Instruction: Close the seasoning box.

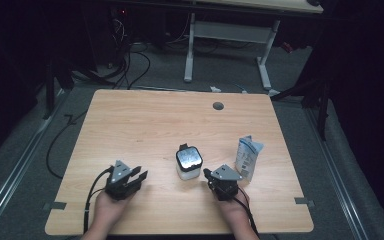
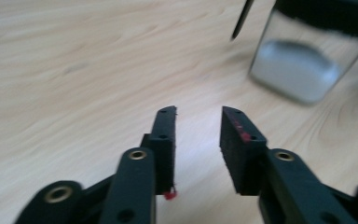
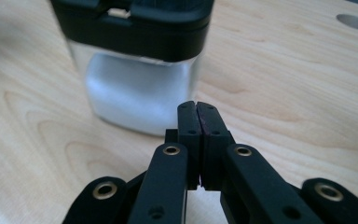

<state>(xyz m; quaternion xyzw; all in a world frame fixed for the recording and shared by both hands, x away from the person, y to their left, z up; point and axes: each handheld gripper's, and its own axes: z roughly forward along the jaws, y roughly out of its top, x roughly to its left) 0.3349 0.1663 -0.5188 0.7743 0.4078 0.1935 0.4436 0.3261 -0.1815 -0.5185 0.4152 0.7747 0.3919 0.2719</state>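
Gripper pair (image 1: 141, 176) (image 1: 206, 173); one container (image 1: 188, 163), one carton (image 1: 248, 157).

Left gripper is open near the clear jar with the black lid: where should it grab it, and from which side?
Grip the jar across its flat clear walls below the black lid, coming in level from its left, where the left gripper already sits. It stands upright, and the lid looks wider.

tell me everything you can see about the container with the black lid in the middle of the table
The container is a squarish clear box with rounded corners and a black lid with a glossy centre and a clasp at its far edge. It looks like plastic with something white in it. It stands upright, lid on, mid-table between the two grippers, with nothing touching it.
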